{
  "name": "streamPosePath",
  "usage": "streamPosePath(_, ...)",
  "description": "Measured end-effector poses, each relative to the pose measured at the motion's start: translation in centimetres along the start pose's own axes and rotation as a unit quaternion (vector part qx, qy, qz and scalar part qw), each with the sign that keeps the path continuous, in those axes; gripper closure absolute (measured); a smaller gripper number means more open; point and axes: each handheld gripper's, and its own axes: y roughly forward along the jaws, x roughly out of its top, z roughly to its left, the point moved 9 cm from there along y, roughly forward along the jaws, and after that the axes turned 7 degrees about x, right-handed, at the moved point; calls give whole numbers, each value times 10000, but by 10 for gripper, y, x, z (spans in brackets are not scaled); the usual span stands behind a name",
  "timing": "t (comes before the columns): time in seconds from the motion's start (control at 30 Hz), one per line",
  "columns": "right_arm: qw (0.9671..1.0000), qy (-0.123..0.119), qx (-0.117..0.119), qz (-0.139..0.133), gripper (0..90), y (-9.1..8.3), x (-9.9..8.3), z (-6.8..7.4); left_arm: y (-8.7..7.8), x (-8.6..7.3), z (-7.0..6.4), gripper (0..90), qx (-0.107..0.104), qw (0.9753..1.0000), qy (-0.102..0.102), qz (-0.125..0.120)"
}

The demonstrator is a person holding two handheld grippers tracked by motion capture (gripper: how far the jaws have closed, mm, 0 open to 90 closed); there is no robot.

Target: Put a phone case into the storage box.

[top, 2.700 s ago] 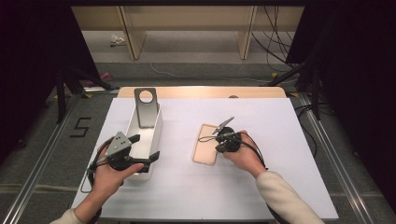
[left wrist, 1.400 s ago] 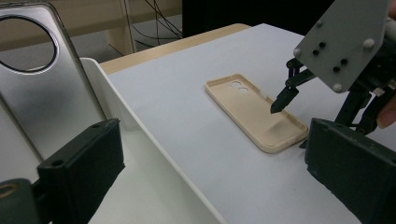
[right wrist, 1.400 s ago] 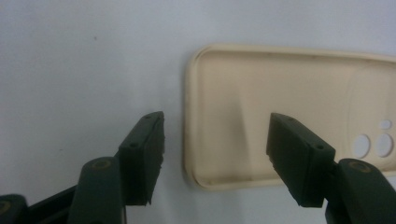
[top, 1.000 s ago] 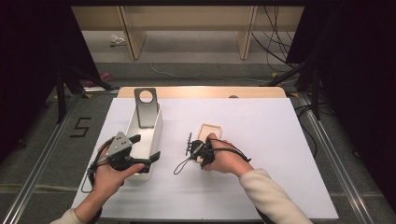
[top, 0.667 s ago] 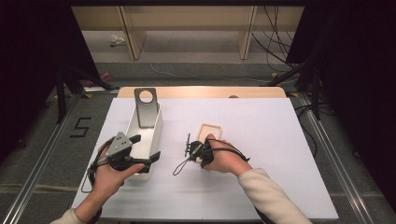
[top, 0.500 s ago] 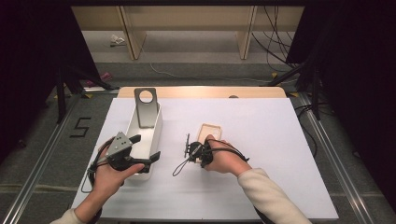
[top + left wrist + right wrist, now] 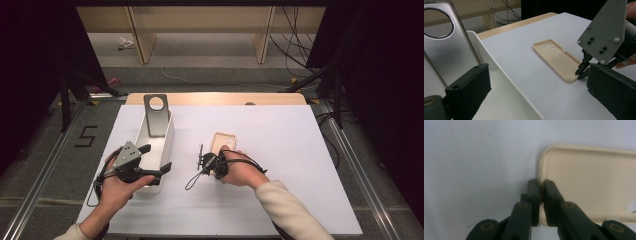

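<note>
Beige phone case (image 7: 223, 142) lying open-side up on white desk (image 7: 280, 150), near centre, at 3 o'clock from white bin (image 7: 159, 145). Pinched at near short wall by right hand-held gripper (image 7: 541, 195), jaws narrow, one inside the rim and one outside. Left hand-held gripper (image 7: 150, 165) at 9 o'clock of case, jaws wide, straddling near end of bin. Grey phone case (image 7: 156, 114) propped upright in bin's far end.
</note>
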Motion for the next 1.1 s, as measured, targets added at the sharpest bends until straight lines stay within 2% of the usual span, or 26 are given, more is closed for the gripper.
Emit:
streamPosePath(0.2,9999,-78,-43,-130,867,-1,-3,1,0,0,0,48,-4,10000,-1,-6)
streamPosePath(0.33,9991,-139,-57,-397,869,-3,-4,1,0,0,0,49,4,10000,-14,-10)
streamPosePath(0.43,9982,-76,-87,-596,871,-9,-6,0,0,0,1,50,5,10000,-22,-5)
streamPosePath(0.63,9925,-36,-231,-1203,875,-24,-12,-2,1,-1,1,52,11,10000,-36,0)
streamPosePath(0.77,9886,22,-280,-1481,877,-32,-18,0,1,-1,1,52,15,10000,-34,5)
streamPosePath(0.97,9851,68,-207,-1709,877,-37,-28,8,1,-1,1,52,23,10000,-44,-2)
streamPosePath(1.1,9827,2,-174,-1844,877,-39,-33,12,1,-1,1,54,32,10000,-47,0)
